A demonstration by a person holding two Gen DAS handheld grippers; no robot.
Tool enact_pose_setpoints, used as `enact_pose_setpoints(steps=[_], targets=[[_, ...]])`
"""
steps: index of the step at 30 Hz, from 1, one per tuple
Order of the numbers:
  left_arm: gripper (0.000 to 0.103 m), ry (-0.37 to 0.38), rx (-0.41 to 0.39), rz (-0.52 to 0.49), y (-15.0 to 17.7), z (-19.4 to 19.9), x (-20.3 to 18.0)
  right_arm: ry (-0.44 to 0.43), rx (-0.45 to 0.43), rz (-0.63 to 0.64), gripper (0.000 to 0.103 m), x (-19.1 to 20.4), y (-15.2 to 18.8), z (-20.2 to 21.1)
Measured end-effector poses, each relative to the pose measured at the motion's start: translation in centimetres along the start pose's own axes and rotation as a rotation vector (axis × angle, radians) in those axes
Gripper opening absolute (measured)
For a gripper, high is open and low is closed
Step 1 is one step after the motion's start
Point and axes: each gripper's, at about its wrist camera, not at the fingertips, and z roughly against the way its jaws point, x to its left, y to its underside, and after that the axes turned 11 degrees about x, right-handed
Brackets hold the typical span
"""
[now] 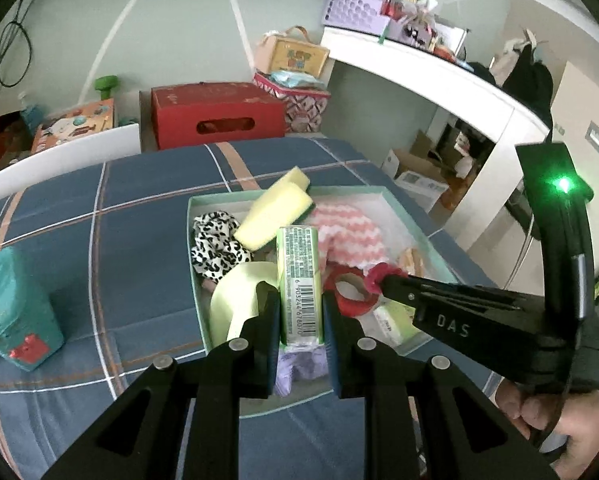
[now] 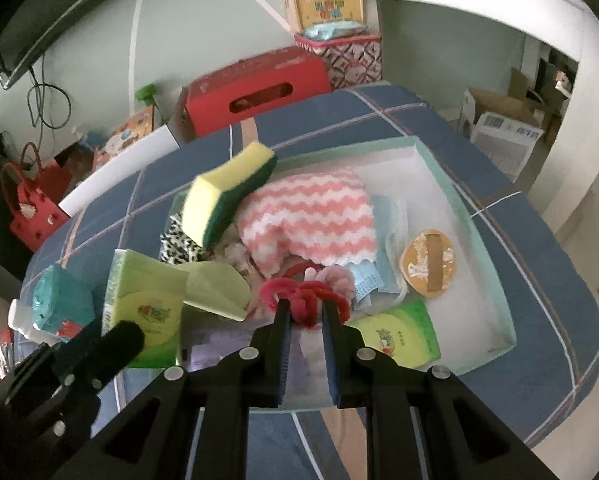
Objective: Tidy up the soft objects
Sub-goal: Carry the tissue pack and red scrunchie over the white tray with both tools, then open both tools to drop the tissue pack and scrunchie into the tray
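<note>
My left gripper [image 1: 301,300] is shut on a green tissue pack [image 1: 299,276] with a barcode, held upright over the near end of a shallow mint-green box [image 1: 259,196]. My right gripper [image 2: 305,310] is shut on a red fuzzy scrunchie [image 2: 299,294] just above the box's contents. In the box [image 2: 465,216] lie a yellow-and-green sponge [image 2: 227,196], a pink-and-white zigzag cloth [image 2: 311,216], a leopard-print scrunchie [image 1: 215,248], a blue face mask [image 2: 367,280], a round yellow puff [image 2: 427,260] and a second green tissue pack [image 2: 399,336]. The right gripper [image 1: 383,280] shows from the side in the left wrist view.
The box sits on a bed with a blue plaid cover [image 1: 99,240]. A teal pack [image 1: 15,312] lies on the cover to the left. Beyond the bed stand a red carton [image 1: 219,116], bags and a white desk [image 1: 419,68]. A hand [image 1: 559,420] holds the right gripper.
</note>
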Motion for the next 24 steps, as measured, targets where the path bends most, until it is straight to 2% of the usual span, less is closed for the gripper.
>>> enact_pose_setpoints(steps=[9,14,18,21,23,24], targets=[[0.021,-0.025,0.036,0.011,-0.4,-2.3,0.4,0.001,0.028,0.006,0.017,0.0,-0.8,-1.7],[0.021,-0.008,0.086,0.037,-0.1,-3.7,0.8,0.002,0.064,0.013,0.018,0.1,-0.9,-2.9],[0.021,-0.004,0.089,0.036,0.0,-3.5,0.7,0.003,0.076,0.015,0.018,0.1,-0.8,-3.2],[0.027,0.011,0.101,0.044,0.0,-3.4,0.7,0.002,0.075,0.015,0.018,0.1,-0.7,-3.0],[0.037,0.023,0.112,0.049,-0.1,-3.2,0.7,0.005,0.074,0.017,0.018,0.1,-0.6,-3.0],[0.038,0.025,0.112,0.05,-0.1,-3.0,0.6,0.008,0.075,0.018,0.018,0.1,-0.7,-3.0]])
